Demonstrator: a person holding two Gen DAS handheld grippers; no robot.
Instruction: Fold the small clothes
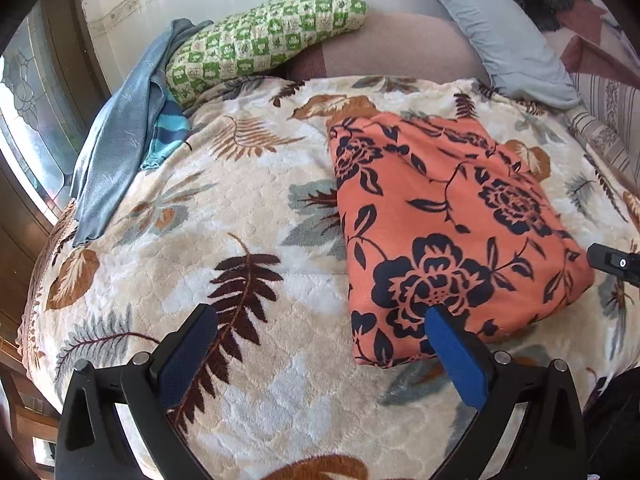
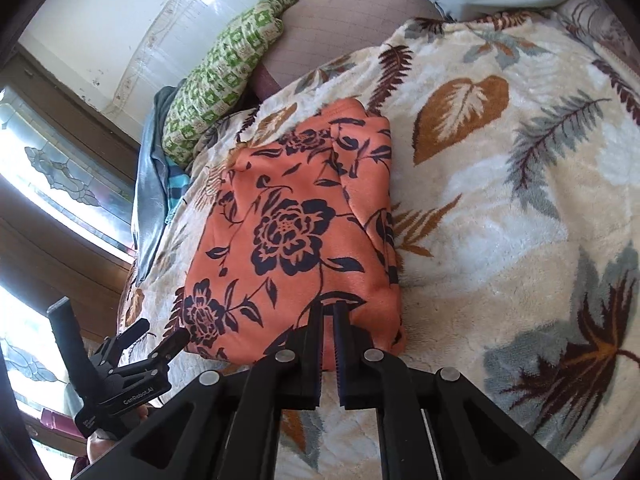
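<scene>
I see no bins or baskets in either view, everything lies straight on the leaf-print blanket. The orange floral garment is folded into a rough rectangle, flat on the blanket, right of centre in my left wrist view.

My left gripper has its jaws spread wide, holding nothing; its right finger overlaps the garment's near edge in view, and I can't tell if it touches. My right gripper has its jaws nearly pressed together at the garment's near edge; I can't tell if any cloth is pinched between them.

Edges: the garment's long left edge runs straight, with bare blanket beside it. The blue cloth drapes over the bed's far left edge, against the green checked pillow. The grey pillow sits at the far right, well apart from the garment.
</scene>
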